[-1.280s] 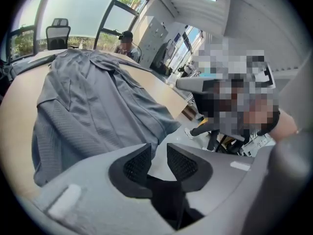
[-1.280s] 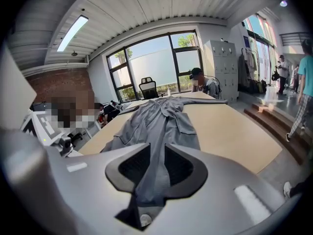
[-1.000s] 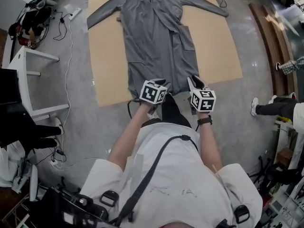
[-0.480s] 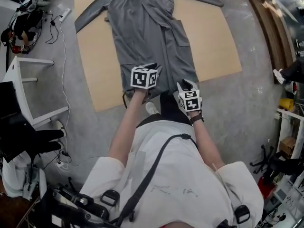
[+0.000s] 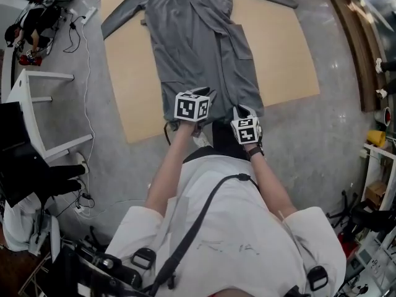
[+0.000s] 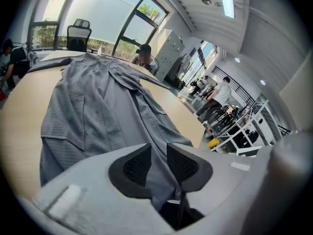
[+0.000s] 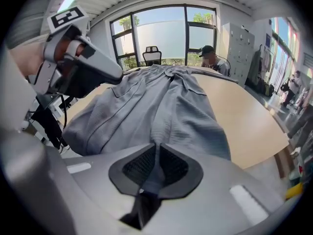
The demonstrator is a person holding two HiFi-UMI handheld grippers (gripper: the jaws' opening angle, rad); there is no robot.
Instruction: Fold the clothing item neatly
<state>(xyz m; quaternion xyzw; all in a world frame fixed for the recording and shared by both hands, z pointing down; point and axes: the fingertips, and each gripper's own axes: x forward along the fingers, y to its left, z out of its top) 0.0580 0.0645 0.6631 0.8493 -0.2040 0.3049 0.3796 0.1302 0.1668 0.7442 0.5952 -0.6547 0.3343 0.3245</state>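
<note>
A long grey robe (image 5: 198, 42) lies spread flat on a wooden table (image 5: 284, 54), sleeves out, hem toward me. My left gripper (image 5: 201, 94) is at the hem's left part; in the left gripper view a fold of the grey robe (image 6: 98, 106) runs between the pads of the left gripper (image 6: 159, 163), which grip it. My right gripper (image 5: 242, 111) is at the hem's right part. Its jaws have just been closing, and the right gripper (image 7: 155, 165) now pinches the edge of the grey robe (image 7: 161, 106). The left gripper (image 7: 83, 62) shows beside it.
A white frame table (image 5: 37, 110) and cables (image 5: 83, 54) are on the floor at the left. Wooden planks (image 5: 349, 42) lie at the right. A person (image 7: 208, 58) sits at the table's far end near an office chair (image 6: 78, 33).
The right gripper has dropped toward the hem and come nearer the left gripper. The left gripper has shifted a little along the hem.
</note>
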